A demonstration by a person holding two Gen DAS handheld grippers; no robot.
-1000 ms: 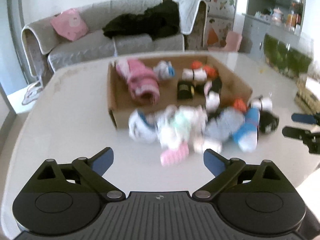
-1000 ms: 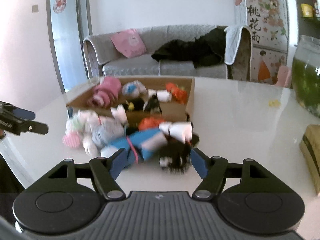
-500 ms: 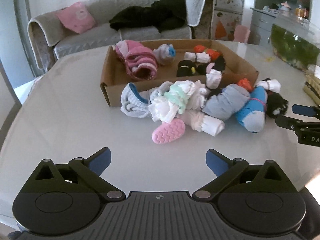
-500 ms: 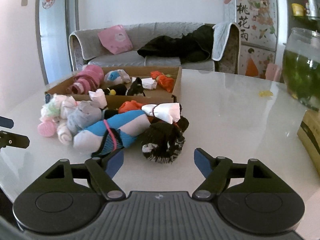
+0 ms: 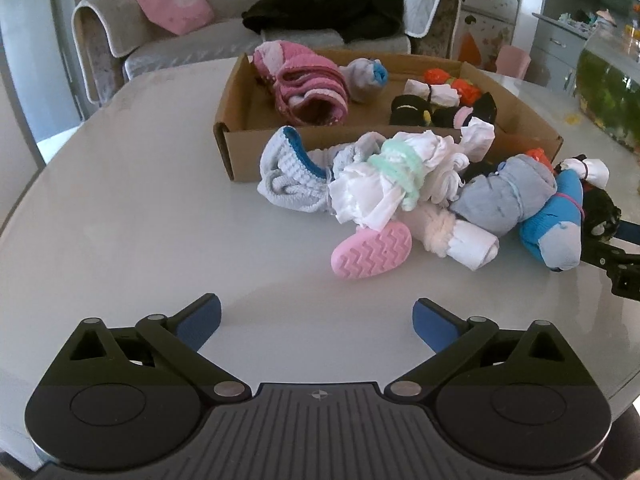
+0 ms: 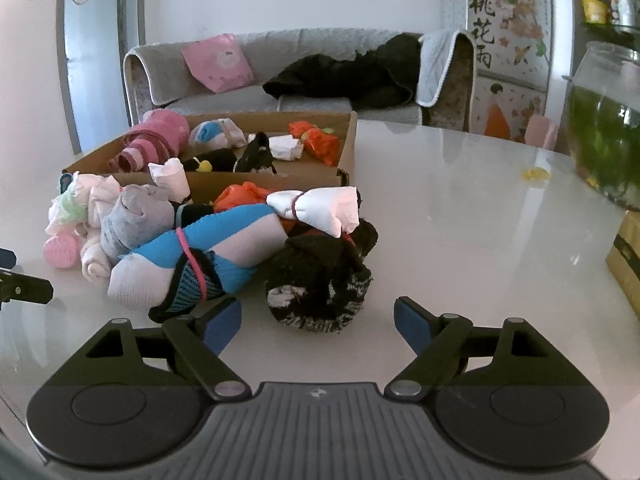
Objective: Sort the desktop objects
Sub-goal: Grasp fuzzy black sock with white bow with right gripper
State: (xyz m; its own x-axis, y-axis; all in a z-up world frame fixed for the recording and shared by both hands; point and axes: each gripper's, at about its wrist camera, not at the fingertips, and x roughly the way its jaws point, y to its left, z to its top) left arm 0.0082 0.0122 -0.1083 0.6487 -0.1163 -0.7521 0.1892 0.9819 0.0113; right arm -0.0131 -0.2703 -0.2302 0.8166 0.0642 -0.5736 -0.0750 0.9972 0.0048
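Observation:
A heap of rolled socks lies on the white table in front of a shallow cardboard box (image 5: 230,136) (image 6: 346,148) that holds more bundles. Nearest my left gripper (image 5: 316,322) lies a pink-soled sock (image 5: 370,252), with a white and green bundle (image 5: 394,176) behind it. The left gripper is open and empty. In the right wrist view a black fuzzy sock (image 6: 318,284) sits just ahead of my right gripper (image 6: 318,322), beside a blue and white sock (image 6: 200,256). Its jaws are opening, with nothing pressed between them.
A glass fish bowl (image 6: 604,128) stands at the table's right edge above a cardboard carton (image 6: 626,256). A grey sofa (image 6: 280,76) stands behind the table. Bare tabletop (image 6: 460,208) stretches to the right of the heap.
Both grippers have sunk toward the table and come closer to the heap. The right gripper's jaws have spread wider.

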